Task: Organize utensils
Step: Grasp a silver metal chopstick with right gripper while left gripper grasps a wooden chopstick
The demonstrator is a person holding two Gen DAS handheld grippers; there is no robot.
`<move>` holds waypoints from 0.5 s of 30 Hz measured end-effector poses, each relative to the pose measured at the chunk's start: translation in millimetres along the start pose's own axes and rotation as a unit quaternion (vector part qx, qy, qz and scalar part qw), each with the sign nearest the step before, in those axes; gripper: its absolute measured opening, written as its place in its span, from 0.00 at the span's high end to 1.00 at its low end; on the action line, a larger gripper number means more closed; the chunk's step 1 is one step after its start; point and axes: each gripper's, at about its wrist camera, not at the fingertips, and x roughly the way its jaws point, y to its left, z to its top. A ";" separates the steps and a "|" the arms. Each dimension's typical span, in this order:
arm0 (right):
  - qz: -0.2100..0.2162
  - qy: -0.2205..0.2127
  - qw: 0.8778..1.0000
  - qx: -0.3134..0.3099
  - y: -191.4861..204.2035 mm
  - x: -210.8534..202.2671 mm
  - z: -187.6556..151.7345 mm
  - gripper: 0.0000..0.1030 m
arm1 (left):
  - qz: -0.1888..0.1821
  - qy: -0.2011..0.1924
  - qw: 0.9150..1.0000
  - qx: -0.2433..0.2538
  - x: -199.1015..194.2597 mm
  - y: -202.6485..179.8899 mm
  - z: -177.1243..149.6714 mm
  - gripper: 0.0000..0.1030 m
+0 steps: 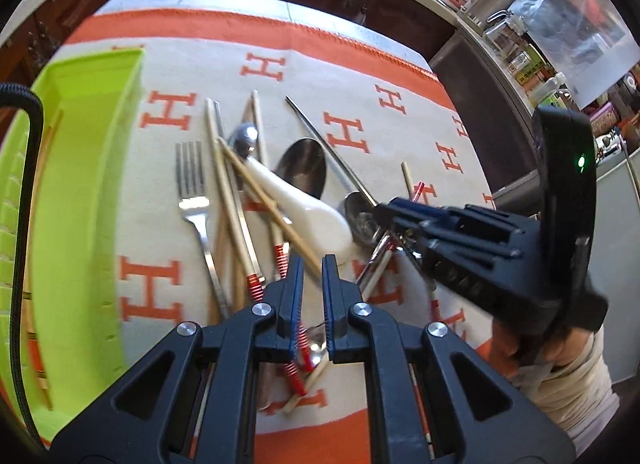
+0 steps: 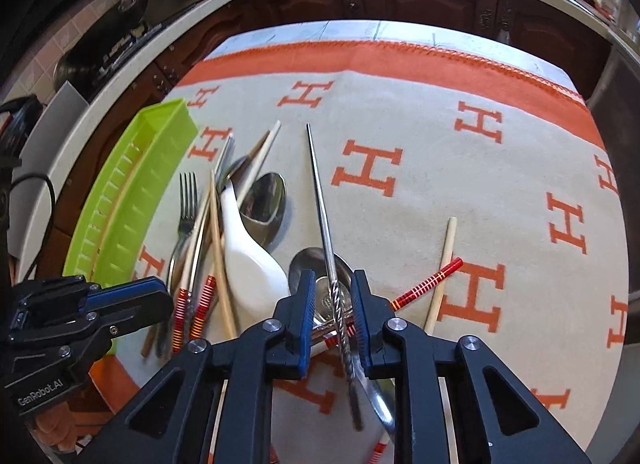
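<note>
A cream cloth (image 2: 420, 183) with orange H letters and an orange border covers the table. A lime-green tray (image 1: 86, 167) sits at its left edge, holding a wooden chopstick or two (hard to count through the slats). Just beside the tray lies the pile of utensils: a fork (image 1: 192, 191) nearest the tray, then crossed wooden chopsticks (image 1: 228, 199) with red-banded ends, a white ceramic spoon (image 1: 296, 207) on top of them, and a large steel spoon (image 2: 266, 203) behind it. A red chopstick (image 2: 430, 282) and a plain one (image 2: 440, 272) lie apart to the right.

The right gripper (image 2: 332, 314) points down over a long twisted metal rod (image 2: 326, 232), which runs between its jaws; they stand narrowly apart, and the pads do not visibly press on it. A small steel spoon (image 2: 306, 264) lies under the rod.

The left gripper (image 1: 312, 296) hovers above the chopstick ends, its jaws nearly closed and holding nothing.
</note>
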 end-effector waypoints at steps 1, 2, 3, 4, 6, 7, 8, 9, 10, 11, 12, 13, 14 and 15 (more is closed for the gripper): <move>-0.002 0.005 1.000 -0.005 -0.5 4.3 0.0 0.85 | 0.000 0.003 1.000 -0.004 3.8 -1.6 1.2 0.93; -0.004 0.007 1.000 -0.009 -0.7 6.7 -0.6 0.88 | 0.001 0.005 1.000 -0.007 8.8 -3.1 2.7 0.93; -0.003 0.006 1.000 -0.014 -0.9 8.6 -0.9 0.91 | 0.001 0.008 1.000 -0.011 11.8 -4.6 3.7 0.93; -0.001 0.007 1.000 -0.018 -0.8 10.7 -1.2 0.93 | 0.002 0.011 1.000 -0.013 15.5 -5.5 5.2 0.93; -0.002 -0.002 1.000 -0.020 -1.2 10.3 -2.4 0.94 | 0.006 0.018 1.000 -0.021 21.7 -7.3 6.7 0.93; 0.000 -0.007 1.000 -0.021 -1.6 9.2 -3.6 0.94 | 0.006 0.022 0.999 -0.024 24.7 -7.4 7.6 0.93; 0.005 -0.012 1.000 -0.019 -2.5 7.3 -4.6 0.94 | 0.007 0.025 0.999 -0.026 27.3 -6.9 8.2 0.93; 0.011 -0.018 1.000 -0.011 -4.6 4.2 -5.7 0.94 | 0.009 0.029 0.999 -0.028 29.9 -6.6 8.6 0.93; 0.019 -0.024 1.000 -0.002 -7.3 0.2 -7.0 0.94 | 0.013 0.033 0.999 -0.030 32.5 -7.3 8.7 0.93; 0.026 -0.029 0.999 0.006 -10.1 -4.9 -8.5 0.94 | 0.016 0.037 0.999 -0.033 34.7 -6.9 8.6 0.93; 0.036 -0.036 0.999 0.017 -13.4 -9.9 -9.9 0.94 | 0.018 0.040 0.998 -0.036 37.2 -6.7 8.8 0.93; 0.047 -0.042 0.998 0.027 -16.4 -14.7 -11.4 0.94 | 0.019 0.039 0.998 -0.036 37.9 -7.4 8.8 0.93; 0.054 -0.046 0.997 0.033 -18.2 -18.5 -12.5 0.94 | 0.022 0.038 0.998 -0.035 39.2 -8.3 9.2 0.93; 0.061 -0.051 0.996 0.039 -19.8 -22.8 -14.1 0.94 | 0.026 0.036 0.998 -0.033 40.2 -10.1 10.0 0.93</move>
